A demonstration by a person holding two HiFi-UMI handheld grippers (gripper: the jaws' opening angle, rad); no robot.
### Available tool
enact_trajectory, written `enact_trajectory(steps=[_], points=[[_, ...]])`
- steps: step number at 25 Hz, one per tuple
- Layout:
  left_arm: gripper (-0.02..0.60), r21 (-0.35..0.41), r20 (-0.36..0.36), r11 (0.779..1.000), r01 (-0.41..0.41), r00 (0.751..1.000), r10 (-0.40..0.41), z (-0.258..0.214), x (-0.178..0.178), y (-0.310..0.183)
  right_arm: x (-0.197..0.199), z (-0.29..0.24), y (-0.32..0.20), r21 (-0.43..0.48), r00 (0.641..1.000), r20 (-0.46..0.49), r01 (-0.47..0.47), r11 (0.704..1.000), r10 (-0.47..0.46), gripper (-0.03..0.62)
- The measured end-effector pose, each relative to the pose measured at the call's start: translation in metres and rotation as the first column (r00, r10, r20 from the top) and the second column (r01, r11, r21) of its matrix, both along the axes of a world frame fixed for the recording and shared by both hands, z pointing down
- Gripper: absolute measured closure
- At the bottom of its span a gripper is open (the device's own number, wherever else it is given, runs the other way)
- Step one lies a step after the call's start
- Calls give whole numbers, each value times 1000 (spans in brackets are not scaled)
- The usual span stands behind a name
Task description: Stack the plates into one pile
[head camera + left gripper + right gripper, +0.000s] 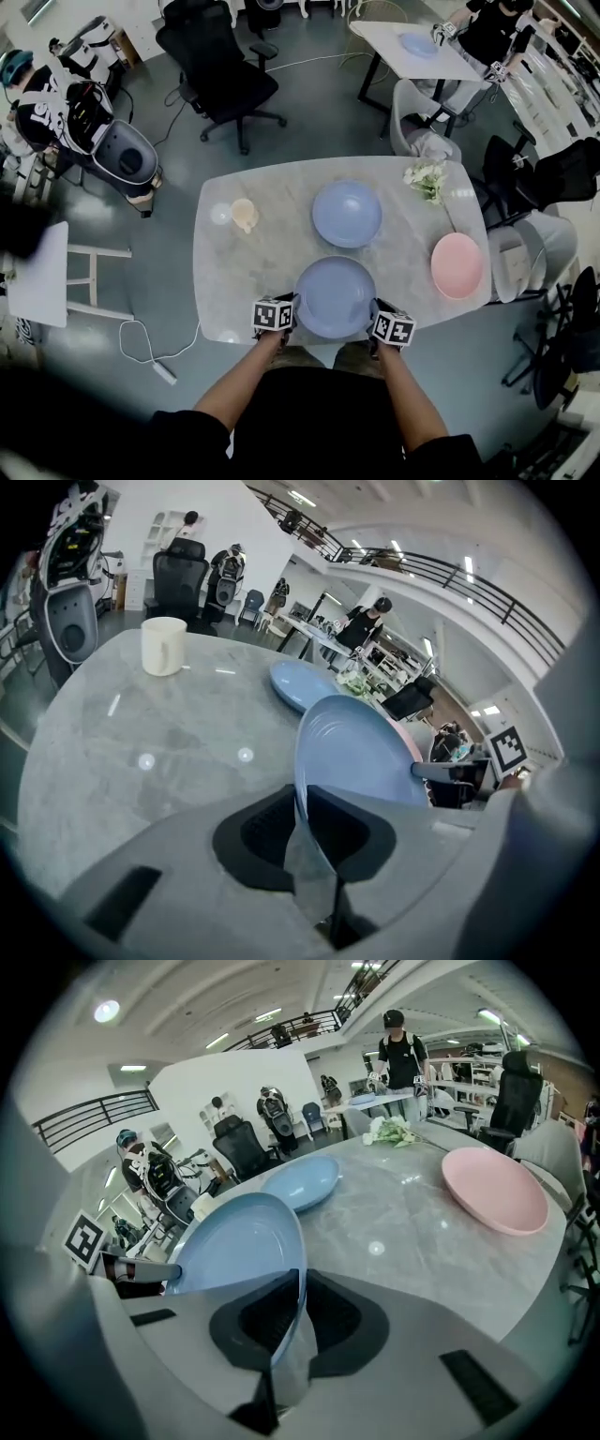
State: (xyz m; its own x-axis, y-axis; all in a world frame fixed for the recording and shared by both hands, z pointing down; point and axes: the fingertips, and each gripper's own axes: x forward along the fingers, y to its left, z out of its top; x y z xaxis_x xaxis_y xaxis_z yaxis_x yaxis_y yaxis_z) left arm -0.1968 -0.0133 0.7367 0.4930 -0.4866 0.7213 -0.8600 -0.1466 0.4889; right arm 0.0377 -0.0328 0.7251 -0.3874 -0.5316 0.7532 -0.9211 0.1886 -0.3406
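A blue plate (pixel 335 296) hangs over the near part of the marble table (pixel 244 272), held by both grippers. My left gripper (pixel 292 314) is shut on its left rim, and my right gripper (pixel 373 319) is shut on its right rim. In the left gripper view the held blue plate (pixel 352 752) runs out from between the jaws, and the right gripper view shows the same plate (pixel 239 1241) the same way. A second blue plate (pixel 347 214) lies at the table's middle beyond it. A pink plate (pixel 457 265) rests at the right edge.
A cream mug (pixel 244 215) stands at the table's left part, and white flowers (pixel 427 178) lie at the far right. A black office chair (pixel 220 70) stands beyond the table. White chairs (pixel 525 248) crowd the right side.
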Motion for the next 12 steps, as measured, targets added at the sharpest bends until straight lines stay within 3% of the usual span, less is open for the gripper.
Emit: enact_trajectory(steps=[12], points=[[528,-5,71,999,-46,996,46,-16,167,-54,172,-10,-44,-11,997,-8,-71,997,71,563]])
